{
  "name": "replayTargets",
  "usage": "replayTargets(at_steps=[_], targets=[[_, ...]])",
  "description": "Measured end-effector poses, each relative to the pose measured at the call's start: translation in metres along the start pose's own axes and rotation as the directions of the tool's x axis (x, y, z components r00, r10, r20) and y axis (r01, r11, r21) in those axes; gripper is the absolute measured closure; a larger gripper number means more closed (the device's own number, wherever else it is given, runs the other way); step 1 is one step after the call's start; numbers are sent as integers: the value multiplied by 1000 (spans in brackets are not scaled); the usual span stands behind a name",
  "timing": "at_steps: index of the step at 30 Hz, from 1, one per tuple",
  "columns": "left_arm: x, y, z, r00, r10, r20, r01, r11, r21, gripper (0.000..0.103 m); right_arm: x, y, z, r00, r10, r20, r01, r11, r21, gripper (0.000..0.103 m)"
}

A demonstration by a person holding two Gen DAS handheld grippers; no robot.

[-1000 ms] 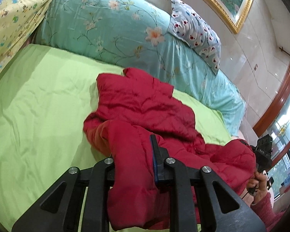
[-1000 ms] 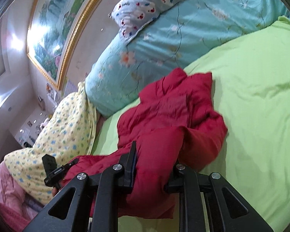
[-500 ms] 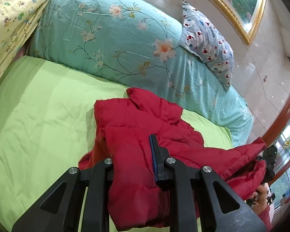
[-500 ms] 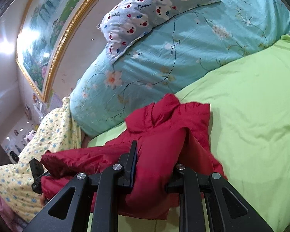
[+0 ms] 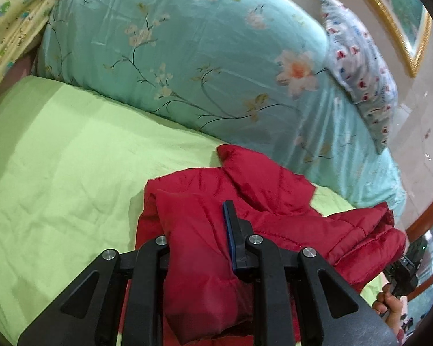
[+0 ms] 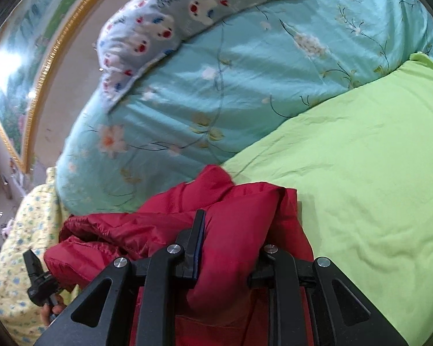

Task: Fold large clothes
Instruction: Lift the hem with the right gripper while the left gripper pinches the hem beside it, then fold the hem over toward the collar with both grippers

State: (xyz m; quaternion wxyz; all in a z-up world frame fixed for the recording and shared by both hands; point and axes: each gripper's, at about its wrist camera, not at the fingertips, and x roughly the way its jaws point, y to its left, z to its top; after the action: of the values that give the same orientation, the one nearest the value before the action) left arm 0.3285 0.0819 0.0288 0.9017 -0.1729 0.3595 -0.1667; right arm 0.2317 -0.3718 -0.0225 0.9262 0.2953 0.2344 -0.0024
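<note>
A red padded jacket lies bunched on the green bed sheet. Its near edge is lifted and doubled over the part lying behind. My left gripper is shut on a thick fold of that edge. One blue-padded finger shows and the other is buried in cloth. In the right wrist view my right gripper is shut on another fold of the jacket, which drapes over its right finger. Each view shows the other gripper at the jacket's far end: the right one in a hand, the left one.
A big teal floral quilt lies along the head of the bed just beyond the jacket, with a bear-print pillow on top. A yellow patterned blanket lies at one side. A gold-framed painting hangs on the wall.
Both grippers have carried the jacket's held edge toward the teal quilt, folding it over the lying part. Less of the flat jacket shows and the quilt looms closer.
</note>
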Motion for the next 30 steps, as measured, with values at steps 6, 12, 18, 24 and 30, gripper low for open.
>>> replayTargets(at_steps=[6,12,18,24,30], targets=[[50,3,5,996,83,-37,-83,996,17,83,46,-15,-4,997,-72,-26,72,997,13,82],[90,5,5,987,146,-62,-144,989,40,82,77,-24,-11,992,-124,-25,123,992,-16,81],[103,14,8,989,124,-79,-125,992,0,81,100,-29,-9,990,-134,-49,133,991,-9,80],[77,8,5,990,126,-58,-125,992,19,74,107,-28,-11,990,-135,-46,133,990,-35,80],[13,8,-7,984,173,43,-174,985,13,35,109,-29,-11,991,-126,-48,124,992,-28,77]])
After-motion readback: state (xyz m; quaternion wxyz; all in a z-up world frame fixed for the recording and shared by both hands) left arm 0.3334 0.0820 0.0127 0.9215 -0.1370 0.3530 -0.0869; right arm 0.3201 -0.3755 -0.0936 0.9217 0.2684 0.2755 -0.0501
